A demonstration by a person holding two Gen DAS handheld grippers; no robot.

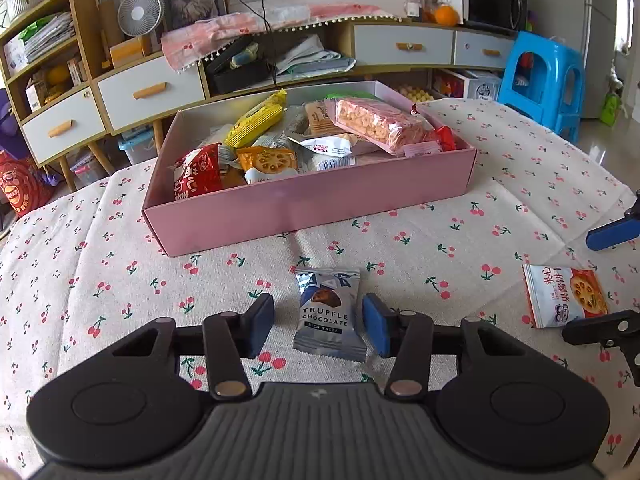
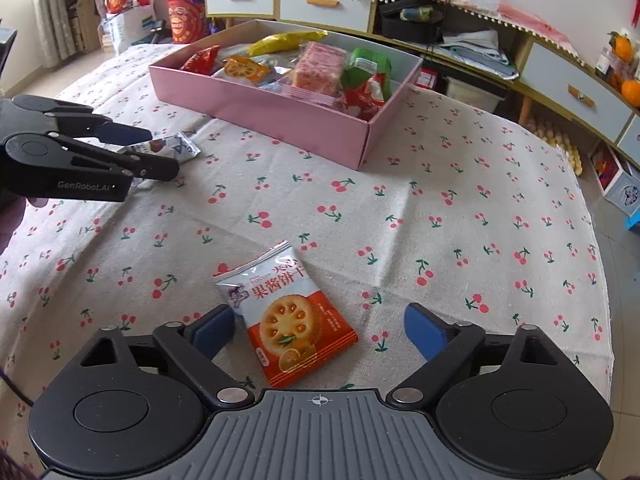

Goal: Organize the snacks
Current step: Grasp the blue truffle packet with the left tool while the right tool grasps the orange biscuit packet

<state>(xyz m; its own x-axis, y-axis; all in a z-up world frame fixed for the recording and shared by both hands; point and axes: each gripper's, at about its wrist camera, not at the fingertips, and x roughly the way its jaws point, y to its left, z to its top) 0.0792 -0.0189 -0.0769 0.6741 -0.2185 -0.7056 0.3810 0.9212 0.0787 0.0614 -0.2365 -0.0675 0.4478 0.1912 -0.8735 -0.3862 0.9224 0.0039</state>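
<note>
- Cherry-print cloth (image 1: pixel 400 216) carries a pink cardboard box (image 1: pixel 304 204) already holding many snacks.
- Two packets remain outside.
- Left gripper (image 1: pixel 318 326) straddles the silver truffle chocolate packet (image 1: pixel 329 314), not pressing.
- Right gripper (image 2: pixel 320 330) stands wide around the orange jam biscuit packet (image 2: pixel 292 316).

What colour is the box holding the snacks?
Pink, the snack box; clearest in the left wrist view.

Soft, even daylight fills both views, brightest at the 2 o'clock edge of the left wrist view, where a window (image 1: pixel 624 20) blows out. Shadows are faint. Focus is sharp centrally; fisheye bending curves the cabinet (image 2: pixel 280 0) toward the dark corners.
</note>
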